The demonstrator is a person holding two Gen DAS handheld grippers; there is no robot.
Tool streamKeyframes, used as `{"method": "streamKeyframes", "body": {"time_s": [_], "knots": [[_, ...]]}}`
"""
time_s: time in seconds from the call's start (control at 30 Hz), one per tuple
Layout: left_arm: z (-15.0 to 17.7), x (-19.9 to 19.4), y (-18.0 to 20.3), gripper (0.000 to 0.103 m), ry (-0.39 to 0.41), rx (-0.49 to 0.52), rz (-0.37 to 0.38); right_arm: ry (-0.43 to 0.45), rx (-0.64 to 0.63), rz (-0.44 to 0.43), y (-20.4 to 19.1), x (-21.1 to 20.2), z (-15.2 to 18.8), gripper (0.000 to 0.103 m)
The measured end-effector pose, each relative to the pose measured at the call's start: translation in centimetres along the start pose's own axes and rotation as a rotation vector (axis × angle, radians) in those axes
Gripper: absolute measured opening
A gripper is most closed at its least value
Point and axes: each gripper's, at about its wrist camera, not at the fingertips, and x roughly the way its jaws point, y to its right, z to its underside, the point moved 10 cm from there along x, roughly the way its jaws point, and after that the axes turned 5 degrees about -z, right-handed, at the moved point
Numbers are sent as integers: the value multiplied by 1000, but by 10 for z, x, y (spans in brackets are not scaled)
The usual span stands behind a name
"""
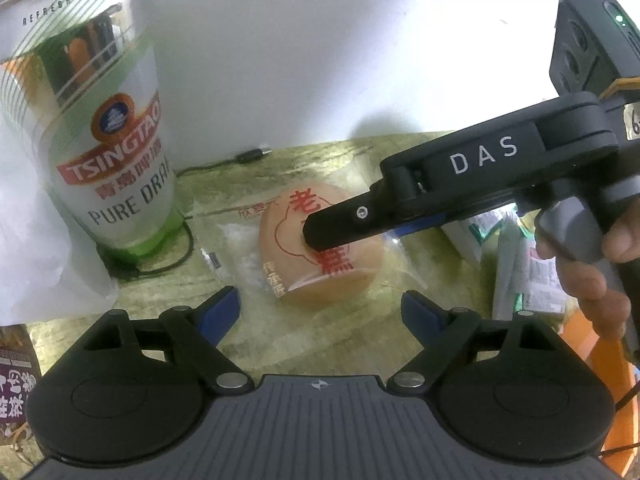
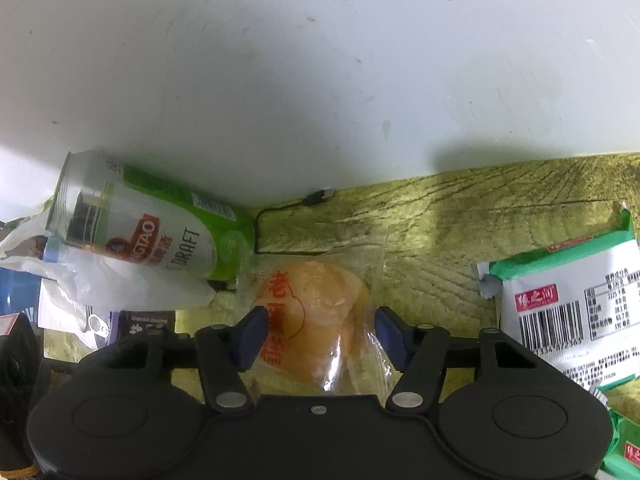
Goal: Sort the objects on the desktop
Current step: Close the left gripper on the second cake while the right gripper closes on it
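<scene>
While the desk stays cluttered, the sorting looks barely begun: a beer can stands ahead and to the left of the left tongs, a black cable curls around the can's foot, and snack packets lie off to the right of the right tongs. None of these appears to have been put in any ordered place, so I judge that nearly everything is left to do.

1 item is being dealt with: a wrapped cake, a round pale pastry in a clear wrapper with red characters. It lies flat on the wood-grain desk, straight ahead of both tools.

Seen from their own camera, the right tongs straddle the cake at a middling gap, 1 blue pad on each side. Those pads sit at the edges of the pastry and its crinkled wrapper, but whether they already press firmly I cannot tell; the cake does not look lifted.

Just short of the cake's near edge, the left tongs stand wide apart, holding and touching nothing.
</scene>
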Motion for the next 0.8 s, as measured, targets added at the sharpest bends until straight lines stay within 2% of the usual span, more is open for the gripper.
{"method": "streamKeyframes", "body": {"time_s": [0.33, 0.47, 0.57, 0.8], "knots": [[18, -7, 6, 88, -27, 11, 29, -26, 13, 0, 8, -8, 13, 59], [15, -12, -7, 88, -12, -30, 10, -17, 28, -3, 7, -15, 11, 59], [10, -13, -17, 88, -2, -70, 3, -12, 40, -8, 3, -4, 8, 60], [2, -2, -22, 88, -14, -112, 29, -17, 83, -14, 6, 1, 4, 60]]}}
